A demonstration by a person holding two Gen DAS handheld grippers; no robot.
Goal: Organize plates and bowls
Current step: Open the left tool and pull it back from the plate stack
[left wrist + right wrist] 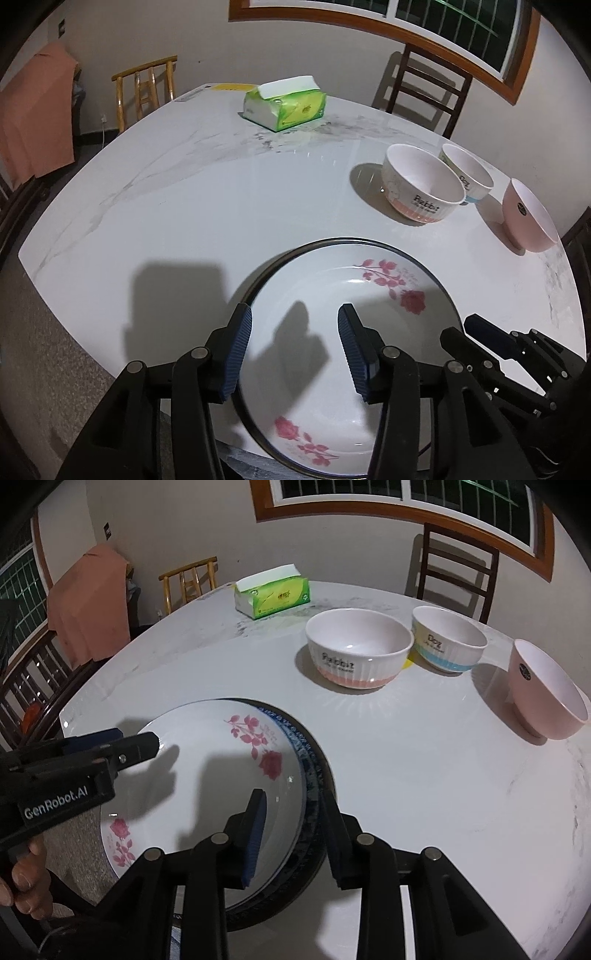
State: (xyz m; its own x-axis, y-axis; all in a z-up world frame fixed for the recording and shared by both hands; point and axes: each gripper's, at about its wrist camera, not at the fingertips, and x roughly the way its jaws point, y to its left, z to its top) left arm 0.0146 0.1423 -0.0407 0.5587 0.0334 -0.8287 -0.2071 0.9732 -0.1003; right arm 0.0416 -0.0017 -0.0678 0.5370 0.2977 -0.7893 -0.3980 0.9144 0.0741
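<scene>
A white plate with pink roses [343, 354] [207, 786] lies on top of a blue-patterned plate [312, 775] at the table's near edge. My left gripper [295, 350] is open, its fingers over the rose plate's left part; it also shows in the right wrist view [147, 744]. My right gripper [291, 834] is open and straddles the right rims of the stacked plates; it also shows in the left wrist view [476, 339]. A "Rabbit" bowl [356, 648], a "Dog" bowl [448, 638] and a pink bowl [546, 690] stand upright at the right.
A green tissue pack [273, 590] lies at the far side of the white marble table [406, 775]. Wooden chairs [458, 568] stand around it; one at the left has an orange cloth [88, 605] draped over it.
</scene>
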